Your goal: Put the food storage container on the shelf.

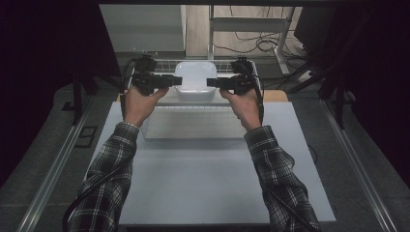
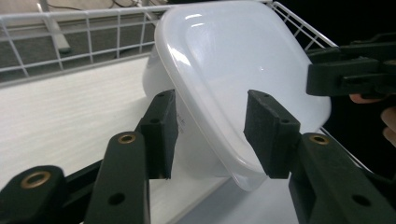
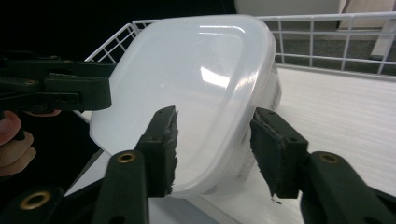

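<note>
A white translucent plastic container [image 1: 195, 79] with its lid on stands tilted in a white wire basket [image 1: 159, 62]. My left gripper [image 1: 176, 81] reaches its left rim and my right gripper [image 1: 212, 82] its right rim. In the left gripper view the lid's edge [image 2: 219, 140] runs between the jaws of the left gripper [image 2: 210, 100], which stand apart without pressing on it. In the right gripper view the right gripper [image 3: 215, 116] straddles the opposite edge of the container [image 3: 187, 93] the same way, open. Each gripper view also shows the other gripper beyond the lid.
The wire basket [image 2: 93, 32] has low grid walls and a pale lined floor [image 3: 336, 112]. It sits at the far end of a white tabletop [image 1: 208, 183]. A metal rail [image 1: 58, 164] runs along each side of the table. Cables and furniture legs lie on the floor beyond.
</note>
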